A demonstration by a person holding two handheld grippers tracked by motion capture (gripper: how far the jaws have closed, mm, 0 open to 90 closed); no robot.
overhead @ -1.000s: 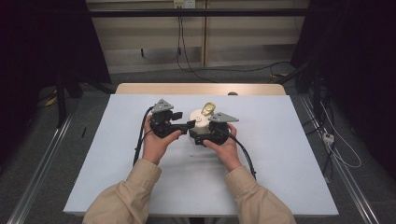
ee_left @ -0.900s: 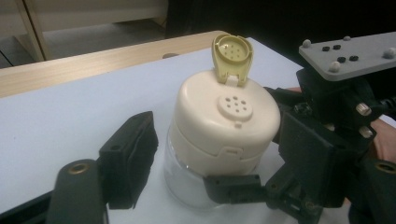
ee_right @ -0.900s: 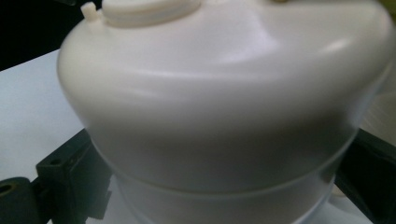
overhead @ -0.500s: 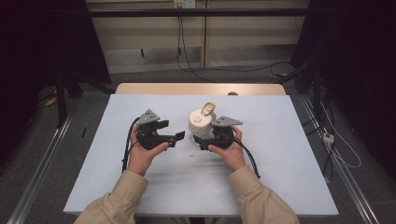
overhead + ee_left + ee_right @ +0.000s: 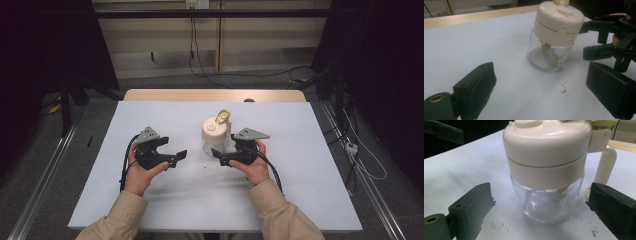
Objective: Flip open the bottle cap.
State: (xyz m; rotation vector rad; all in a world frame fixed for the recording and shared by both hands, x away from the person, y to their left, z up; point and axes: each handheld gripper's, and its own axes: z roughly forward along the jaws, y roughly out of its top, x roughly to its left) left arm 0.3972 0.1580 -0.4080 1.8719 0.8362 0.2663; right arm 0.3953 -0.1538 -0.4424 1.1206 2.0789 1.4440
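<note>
My left gripper (image 5: 181, 154): fingers spread wide, holding nothing, well left of the jar.
My right gripper (image 5: 216, 152): fingers wide, empty, just beside the jar.
Jar (image 5: 215, 134): clear glass, cream lid, upright mid-desk (image 5: 300, 150).

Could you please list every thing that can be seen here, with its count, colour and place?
jar: one, clear glass with cream lid and handle, upright at table centre
table: one, white top with a wooden far edge
cables: several, black, on the floor behind the table
left gripper: one, black, open, left of the jar, apart from it
right gripper: one, black, open, close beside the jar
hands: two, each holding a gripper
sleeves: two, beige, at the near edge
</note>
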